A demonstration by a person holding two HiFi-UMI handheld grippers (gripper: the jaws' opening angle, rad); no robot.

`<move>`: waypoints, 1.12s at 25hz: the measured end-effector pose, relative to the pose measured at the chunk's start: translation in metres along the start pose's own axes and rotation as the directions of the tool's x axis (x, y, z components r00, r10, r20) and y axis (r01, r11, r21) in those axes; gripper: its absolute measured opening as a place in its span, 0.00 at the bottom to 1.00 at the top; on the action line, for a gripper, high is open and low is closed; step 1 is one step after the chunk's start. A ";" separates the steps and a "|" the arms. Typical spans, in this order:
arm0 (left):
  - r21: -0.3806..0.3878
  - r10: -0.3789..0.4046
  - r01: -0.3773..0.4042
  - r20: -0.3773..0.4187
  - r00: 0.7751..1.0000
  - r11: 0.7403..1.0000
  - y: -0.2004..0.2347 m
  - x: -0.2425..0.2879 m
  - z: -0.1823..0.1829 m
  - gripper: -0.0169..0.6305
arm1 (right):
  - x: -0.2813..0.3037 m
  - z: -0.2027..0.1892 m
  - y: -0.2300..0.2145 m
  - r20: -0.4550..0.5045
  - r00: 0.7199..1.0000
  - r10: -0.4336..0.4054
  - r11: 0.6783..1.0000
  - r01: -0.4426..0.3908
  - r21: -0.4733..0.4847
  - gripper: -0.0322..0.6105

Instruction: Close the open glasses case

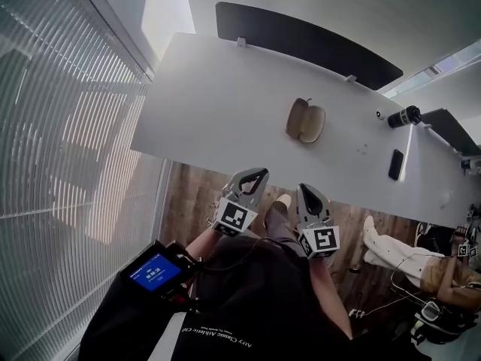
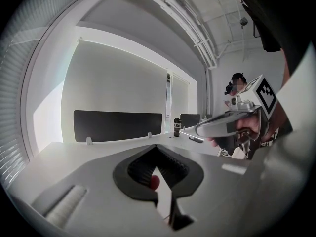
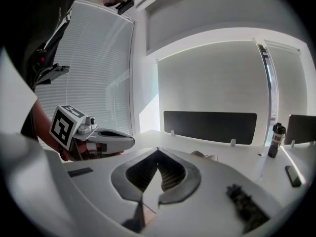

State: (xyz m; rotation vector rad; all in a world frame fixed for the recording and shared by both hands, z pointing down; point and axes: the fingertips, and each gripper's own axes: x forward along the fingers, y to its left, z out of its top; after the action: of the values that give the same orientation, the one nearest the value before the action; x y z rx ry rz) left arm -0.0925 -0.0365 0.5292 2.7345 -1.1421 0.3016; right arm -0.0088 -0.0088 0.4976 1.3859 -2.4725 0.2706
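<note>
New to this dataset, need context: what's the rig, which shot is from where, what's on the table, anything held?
There is no robot: a person holds a two-jaw gripper in each hand. The downward picture comes from a head camera. The other two come from cameras riding on the left gripper and right gripper, looking along their jaws. Both have their jaws together, hold nothing, and sit short of the white table. On it lie an open glasses case, a dark bottle and a flat, dark, phone-like object.

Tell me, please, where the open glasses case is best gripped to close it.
Probably the glasses case by its left half's outer rim, coming from the left with the left gripper: it lies spread open on the table, halves side by side, so that rim folds over.
</note>
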 end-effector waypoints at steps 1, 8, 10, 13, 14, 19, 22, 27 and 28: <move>0.000 0.007 -0.007 0.000 1.000 1.000 0.000 0.001 0.001 0.04 | 0.003 0.000 -0.001 0.001 1.000 0.012 1.000 -0.012 0.002 0.05; 0.001 0.084 -0.084 -0.018 0.996 0.996 0.009 0.011 0.006 0.04 | 0.028 0.010 -0.016 0.023 0.995 0.096 0.995 -0.096 -0.006 0.05; -0.010 0.104 -0.105 -0.018 0.994 0.994 0.010 0.016 0.011 0.04 | 0.033 0.017 -0.026 0.023 0.995 0.102 0.995 -0.102 -0.001 0.05; -0.004 0.112 -0.112 -0.034 0.993 0.994 0.009 0.033 0.017 0.04 | 0.039 0.022 -0.046 0.035 0.992 0.118 0.993 -0.118 0.003 0.05; 0.003 0.112 -0.112 -0.045 0.993 0.994 0.007 0.042 0.019 0.04 | 0.041 0.023 -0.056 0.039 0.991 0.125 0.992 -0.126 0.008 0.05; 0.038 0.109 -0.106 -0.097 0.989 0.994 -0.009 0.099 0.033 0.04 | 0.046 0.024 -0.124 0.049 0.989 0.138 0.989 -0.140 0.043 0.05; 0.047 0.114 -0.109 -0.116 0.987 0.993 -0.013 0.125 0.031 0.04 | 0.049 0.017 -0.153 0.066 0.989 0.130 0.989 -0.134 0.065 0.05; 0.076 0.096 -0.085 -0.154 0.983 0.993 -0.019 0.148 0.036 0.04 | 0.051 0.017 -0.178 0.079 0.990 0.120 0.987 -0.127 0.102 0.05; 0.081 0.090 -0.078 -0.164 0.982 0.994 -0.021 0.153 0.036 0.04 | 0.051 0.014 -0.184 0.078 0.990 0.115 0.986 -0.123 0.114 0.05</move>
State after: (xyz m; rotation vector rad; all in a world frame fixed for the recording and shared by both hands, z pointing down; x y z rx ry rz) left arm 0.0321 -0.1350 0.5303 2.6665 -1.2247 0.5849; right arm 0.1215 -0.1493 0.5055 1.3157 -2.6414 0.4070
